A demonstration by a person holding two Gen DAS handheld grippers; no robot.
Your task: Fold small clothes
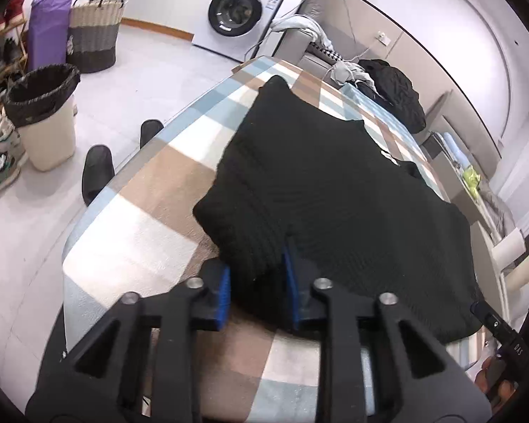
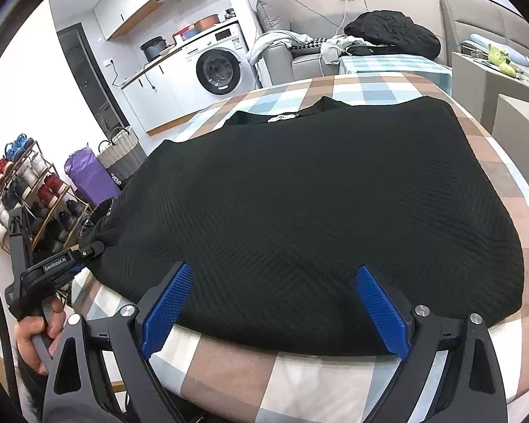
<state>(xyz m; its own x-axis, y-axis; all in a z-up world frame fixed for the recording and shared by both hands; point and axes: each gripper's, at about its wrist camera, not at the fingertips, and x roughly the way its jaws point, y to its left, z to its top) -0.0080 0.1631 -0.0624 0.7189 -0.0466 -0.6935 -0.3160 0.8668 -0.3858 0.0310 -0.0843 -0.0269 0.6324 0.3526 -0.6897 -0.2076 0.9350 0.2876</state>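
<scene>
Domestic laundry area: a washing machine (image 2: 217,70) stands against the far wall, ahead of both grippers, with a shoe rack (image 2: 21,190) far to the left of the right gripper. A lined waste bin (image 1: 44,112) and a woven basket (image 1: 93,31) stand on the floor to the left of the left gripper. The desk (image 2: 229,366) carries a checked cloth in blue, brown and white.

Item under inspection: a black ribbed knit garment (image 2: 317,211) lies spread across the desk, directly ahead of the right gripper and reaching its near edge.

Left gripper (image 1: 257,282): the blue pads are drawn close together and clamped on a bunched corner of the garment, which rises in a fold just ahead of the fingers.

Right gripper (image 2: 275,310): fingers spread wide apart, one blue pad at each side, poised over the garment's near hem; contact with the fabric cannot be confirmed.
</scene>
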